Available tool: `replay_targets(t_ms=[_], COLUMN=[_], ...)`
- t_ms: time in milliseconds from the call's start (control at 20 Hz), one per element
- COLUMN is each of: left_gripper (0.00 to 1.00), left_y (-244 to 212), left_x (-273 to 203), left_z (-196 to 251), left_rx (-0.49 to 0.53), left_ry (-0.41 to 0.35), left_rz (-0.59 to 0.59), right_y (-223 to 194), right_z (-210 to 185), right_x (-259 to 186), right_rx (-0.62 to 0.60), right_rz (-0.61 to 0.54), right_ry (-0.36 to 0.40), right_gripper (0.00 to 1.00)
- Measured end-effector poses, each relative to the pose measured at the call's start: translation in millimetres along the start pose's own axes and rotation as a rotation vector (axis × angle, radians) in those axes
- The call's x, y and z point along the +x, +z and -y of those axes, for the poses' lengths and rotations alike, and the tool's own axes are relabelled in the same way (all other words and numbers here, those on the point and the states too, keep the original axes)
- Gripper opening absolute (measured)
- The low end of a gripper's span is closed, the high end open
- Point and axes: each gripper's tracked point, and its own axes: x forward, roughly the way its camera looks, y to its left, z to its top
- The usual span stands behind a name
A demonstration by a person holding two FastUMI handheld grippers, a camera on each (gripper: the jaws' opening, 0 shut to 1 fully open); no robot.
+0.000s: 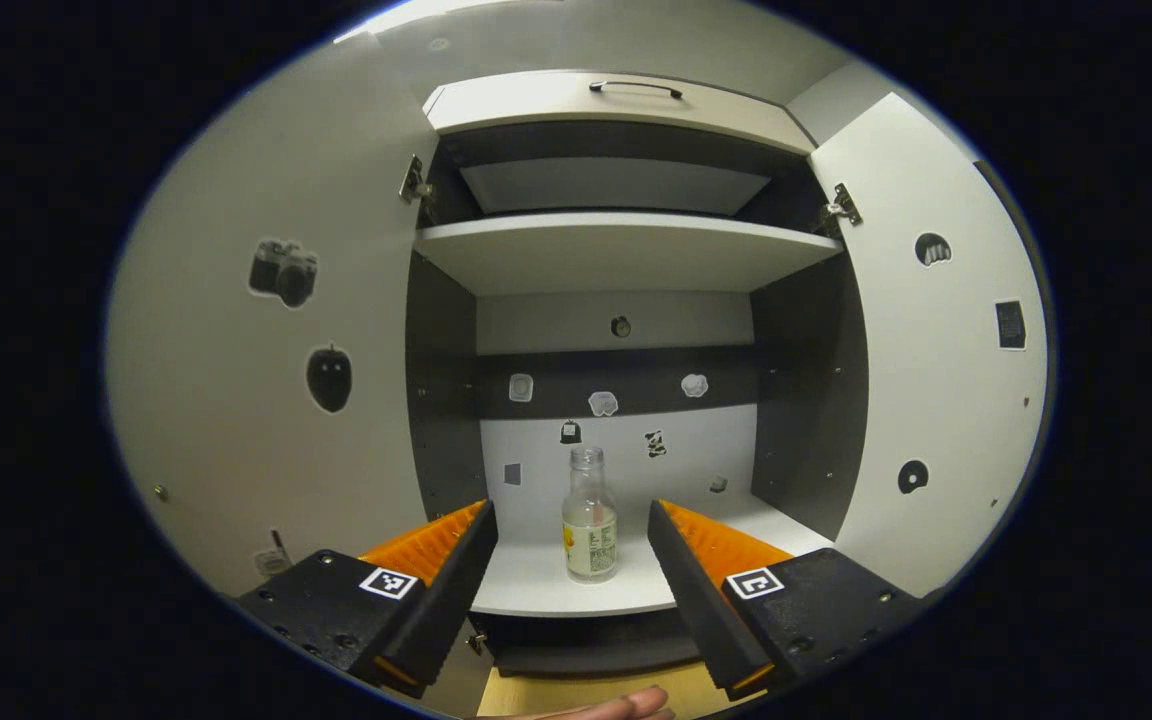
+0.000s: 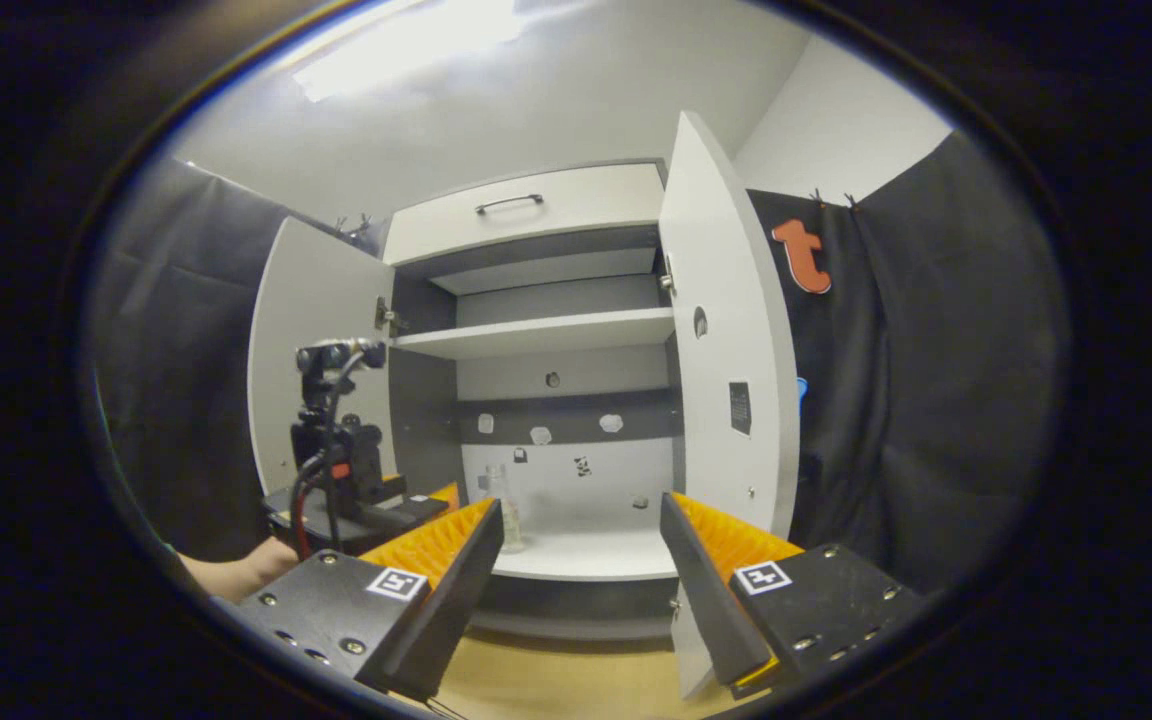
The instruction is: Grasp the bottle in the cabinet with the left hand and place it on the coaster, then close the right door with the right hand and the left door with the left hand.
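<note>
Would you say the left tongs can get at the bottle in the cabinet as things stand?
Probably yes: the left tongs are open and aimed at the upright bottle, both doors stand open, and nothing lies between them.

Both white cabinet doors stand swung wide: the left door (image 1: 266,380) and the right door (image 1: 936,340) flank an unblocked front opening. Inside, the white lower shelf floor (image 1: 536,585) carries a single clear glass bottle with a pale label (image 1: 591,520), standing upright near the middle, with bare shelf on either side and behind it up to the back wall. The white upper shelf board (image 1: 626,250) roofs this bay well above the bottle's mouth. The dark grey side walls (image 1: 806,400) bound it left and right. The left gripper (image 1: 572,560), fingers spread apart, faces the bottle with nothing between them. In the right gripper view, the right door's edge (image 2: 726,400) juts forward just beside the right gripper (image 2: 581,580), whose fingers are also spread.
</note>
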Motion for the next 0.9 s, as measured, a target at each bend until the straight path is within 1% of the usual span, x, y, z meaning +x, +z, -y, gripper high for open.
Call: replay_targets(t_ms=[150, 300, 400, 450, 500, 550, 600, 650, 700, 850, 900], left_gripper=[0.96, 0.97, 0.97, 0.96, 0.97, 0.97, 0.97, 0.96, 0.97, 0.97, 0.96], left_y=[-24.5, -53.7, -65.5, -68.1, -69.7, -71.7, -75.5, -79.7, -84.1, -97.1, -100.0], left_x=[46.6, 80.5, 101.0, 107.8, 115.0, 120.8, 126.6, 133.2, 139.9, 162.1, 167.4], left_z=[-0.6, 6.0, 2.8, 0.8, 0.6, 5.0, 11.0, 11.8, 10.7, 12.8, 6.5], left_rx=[-0.006, -0.036, -0.032, -0.019, -0.012, -0.013, -0.017, -0.022, -0.03, -0.027, -0.019], left_ry=[-0.004, -0.017, 0.011, 0.026, 0.032, 0.022, 0.003, 0.002, 0.014, 0.007, 0.028], left_rz=[0.016, -0.026, -0.038, -0.037, -0.033, -0.035, -0.042, -0.046, -0.057, -0.085, -0.088], right_y=[2.8, -0.2, -5.9, -9.2, -14.7, -19.9, -24.3, -27.8, -32.7, -37.8, -37.7], right_z=[2.3, 2.1, -5.3, -9.0, -11.4, -13.8, -16.1, -17.0, -18.1, -22.3, -23.5], right_x=[5.0, 8.6, 10.8, 12.2, 13.3, 14.5, 14.4, 15.0, 14.3, 13.5, 13.0], right_rx=[-0.026, -0.054, -0.056, -0.059, -0.062, -0.068, -0.077, -0.089, -0.103, -0.135, -0.127], right_rz=[0.001, -0.002, -0.016, -0.027, -0.043, -0.061, -0.071, -0.078, -0.085, -0.091, -0.09], right_ry=[-0.011, -0.018, -0.007, -0.002, 0.001, 0.003, 0.003, -0.001, -0.003, -0.009, -0.011], right_gripper=[0.96, 0.96, 0.96, 0.93, 0.96, 0.94, 0.94, 0.96, 0.96, 0.96, 0.96])
